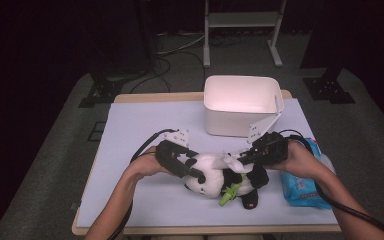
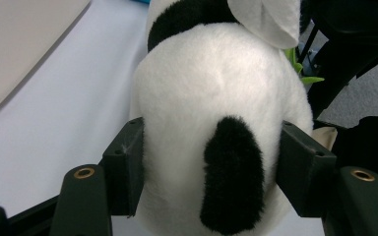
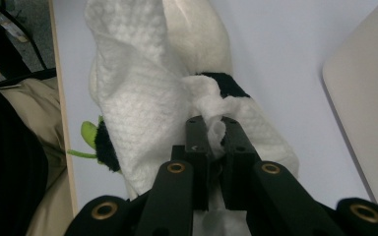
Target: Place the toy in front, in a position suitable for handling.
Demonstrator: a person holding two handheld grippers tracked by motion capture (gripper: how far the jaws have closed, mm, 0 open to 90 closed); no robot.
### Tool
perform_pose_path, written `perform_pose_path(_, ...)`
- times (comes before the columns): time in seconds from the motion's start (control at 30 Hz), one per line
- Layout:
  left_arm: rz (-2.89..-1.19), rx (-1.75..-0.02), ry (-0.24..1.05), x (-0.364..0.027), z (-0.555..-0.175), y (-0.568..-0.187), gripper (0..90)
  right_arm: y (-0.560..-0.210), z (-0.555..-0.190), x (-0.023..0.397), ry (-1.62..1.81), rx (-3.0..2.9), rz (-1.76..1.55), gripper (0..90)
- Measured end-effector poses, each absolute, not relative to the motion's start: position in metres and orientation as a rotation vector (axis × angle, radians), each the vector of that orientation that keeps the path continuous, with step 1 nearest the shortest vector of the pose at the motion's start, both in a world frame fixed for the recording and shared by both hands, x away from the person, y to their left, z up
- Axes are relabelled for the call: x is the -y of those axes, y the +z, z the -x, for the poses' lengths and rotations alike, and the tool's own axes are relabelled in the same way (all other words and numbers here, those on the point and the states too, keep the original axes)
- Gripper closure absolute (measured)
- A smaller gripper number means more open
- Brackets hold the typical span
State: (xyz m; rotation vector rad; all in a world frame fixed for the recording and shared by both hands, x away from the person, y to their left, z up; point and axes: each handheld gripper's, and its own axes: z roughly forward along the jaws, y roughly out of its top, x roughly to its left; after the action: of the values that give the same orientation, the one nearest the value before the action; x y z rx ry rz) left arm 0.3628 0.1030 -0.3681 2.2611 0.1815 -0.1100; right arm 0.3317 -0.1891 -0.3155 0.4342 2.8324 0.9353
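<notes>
Your left gripper (image 2: pixel 209 162) is clamped on the black-and-white plush panda toy (image 1: pixel 220 177): in the left gripper view both black jaw pads press into the soft white fur at the lower left and lower right of the frame, with a black furry oval patch between them. In the high view the panda lies on its side at the lower centre of the frame, on the pale lavender matte table cover (image 1: pixel 145 125), with a green leaf-shaped trim at its lower edge.

Your right gripper (image 3: pixel 215 142) has its jaws closed together on a white, waffle-textured wipe (image 3: pixel 138 83). In the right gripper view a crumpled fold of it is pinched between the two flat black pads at centre frame, and the rest drapes over the panda's body towards the upper left. In the high view this gripper sits just right of the toy's upper side.

A white, smooth plastic rectangular bin (image 1: pixel 242 105) with rounded corners stands open at the upper centre of the high view, well apart from the toy. A blue soft-pack of wipes (image 1: pixel 305 187) lies at the lower right, beneath your right forearm.
</notes>
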Motion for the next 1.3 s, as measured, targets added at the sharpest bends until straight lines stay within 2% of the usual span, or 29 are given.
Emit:
perform_pose_path(0.17, -2.28, -0.252, -0.129, -0.099, -0.361, -0.367, 20.7, -0.318, -0.332, 0.186, 0.954, -2.841, -0.432, 83.3)
perform_pose_path(0.47, -2.318, -0.315, -0.169, -0.087, -0.361, -0.365, 11.2, -0.321, -0.329, 0.179, 0.973, -2.854, -0.424, 83.3)
perform_pose_path(1.2, -2.411, -0.275, -0.203, -0.064, -0.364, -0.366, 5.8, -0.326, -0.324, 0.17, 0.969, -2.871, -0.387, 83.4)
perform_pose_path(1.3, -2.409, -0.26, -0.194, -0.064, -0.364, -0.365, 15.6, -0.326, -0.324, 0.171, 0.971, -2.868, -0.391, 83.4)
